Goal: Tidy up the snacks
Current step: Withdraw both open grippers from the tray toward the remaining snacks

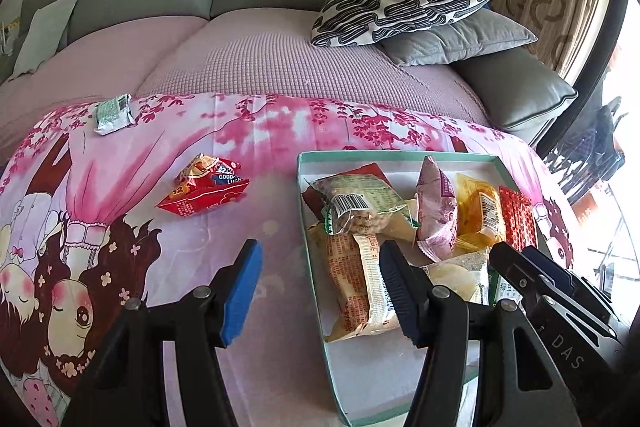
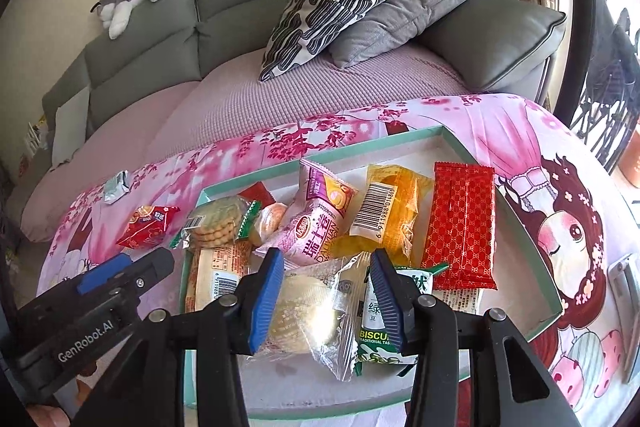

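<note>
Snacks fill the shallow teal-rimmed box point(image 1: 303, 211) on the pink cartoon-print cloth point(image 1: 248, 131), and two are outside it: a red packet point(image 1: 202, 191) just left of the box wall, and a silver-green packet point(image 1: 113, 114) out near the cloth's far edge, well apart. Between those two it's bare cloth, plenty of open room. The left gripper point(image 1: 320, 297) hangs with fingers apart, nothing between them, straddling the box's left wall. The right gripper point(image 2: 325, 303) sits over the box's near end, fingers apart around a clear-wrapped pale pastry point(image 2: 308, 315); whether the pads touch it I can't tell. Only the right wrist view shows the whole red patterned wafer pack point(image 2: 460, 225) along the right wall, and the green biscuit pack point(image 2: 400, 307).
</note>
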